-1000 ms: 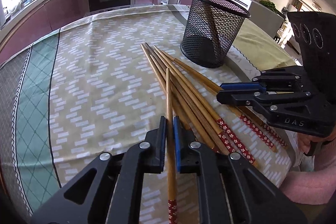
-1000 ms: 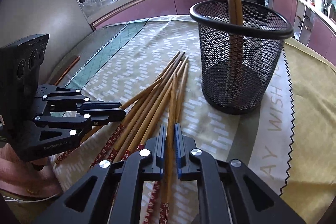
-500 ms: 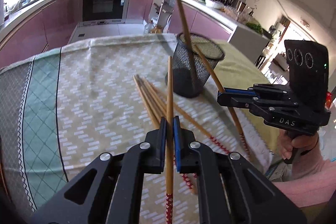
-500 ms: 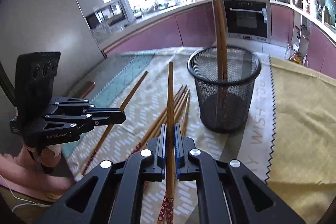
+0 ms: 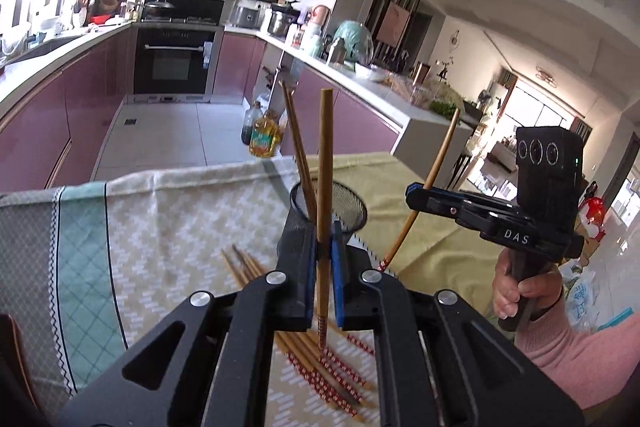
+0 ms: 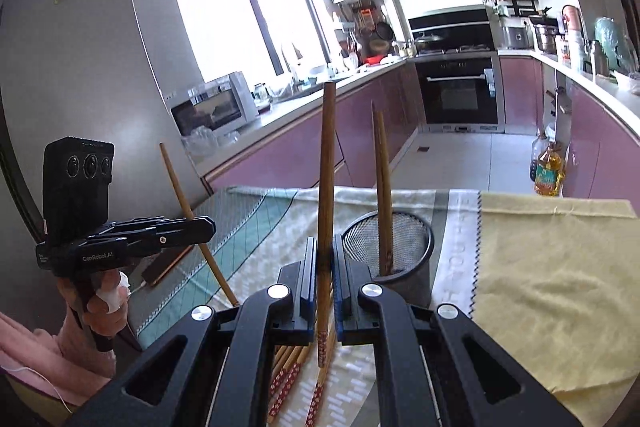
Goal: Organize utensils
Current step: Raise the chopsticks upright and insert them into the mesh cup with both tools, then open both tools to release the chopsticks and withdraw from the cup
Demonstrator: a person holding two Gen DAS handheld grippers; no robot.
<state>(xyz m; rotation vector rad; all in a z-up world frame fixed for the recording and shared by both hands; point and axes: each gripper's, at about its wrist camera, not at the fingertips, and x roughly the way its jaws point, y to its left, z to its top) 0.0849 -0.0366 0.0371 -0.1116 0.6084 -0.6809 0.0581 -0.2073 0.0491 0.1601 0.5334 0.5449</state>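
The left hand-held gripper (image 5: pixel 323 259) is pinching a wooden chopstick (image 5: pixel 325 163) that stands upright between its blue pads, red-patterned end hanging below. Just ahead of it sits the black mesh holder (image 5: pixel 352 201) with two chopsticks (image 5: pixel 298 147) leaning inside. The right hand-held gripper (image 6: pixel 323 281) is likewise clamped on another upright chopstick (image 6: pixel 327 167), the holder ahead and slightly right. Beneath both, loose chopsticks (image 5: pixel 328 375) lie bundled on the patterned tablecloth (image 5: pixel 160 227) covering the worktop
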